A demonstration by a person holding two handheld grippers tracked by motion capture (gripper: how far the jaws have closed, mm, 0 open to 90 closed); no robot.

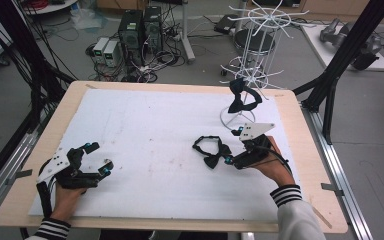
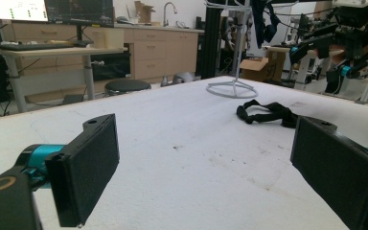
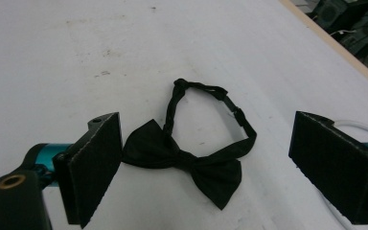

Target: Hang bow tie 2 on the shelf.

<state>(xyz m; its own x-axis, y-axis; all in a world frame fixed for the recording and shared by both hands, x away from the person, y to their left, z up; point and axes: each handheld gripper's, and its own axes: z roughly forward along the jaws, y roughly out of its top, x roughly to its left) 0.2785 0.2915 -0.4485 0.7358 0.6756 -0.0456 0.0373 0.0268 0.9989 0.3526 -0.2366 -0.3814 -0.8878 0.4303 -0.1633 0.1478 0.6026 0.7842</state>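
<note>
A black bow tie (image 1: 211,150) (image 3: 191,163) with its strap looped lies flat on the white mat (image 1: 145,130), right of the middle. My right gripper (image 1: 231,146) (image 3: 218,146) is open just right of it, low over the mat, one jaw on each side of the bow and neither touching it. A second black bow tie (image 1: 242,95) hangs on the white wire rack (image 1: 260,30) at the back right. My left gripper (image 1: 100,157) (image 2: 211,163) stands open and holds nothing near the front left. From there the lying bow tie (image 2: 268,113) shows far ahead.
The rack's ring base (image 1: 236,118) (image 2: 231,89) stands on the mat just behind the right gripper. The wooden table edge (image 1: 310,150) runs close on the right. Black frame posts (image 1: 340,55) rise beside the table, and computers (image 1: 139,30) sit on the floor beyond.
</note>
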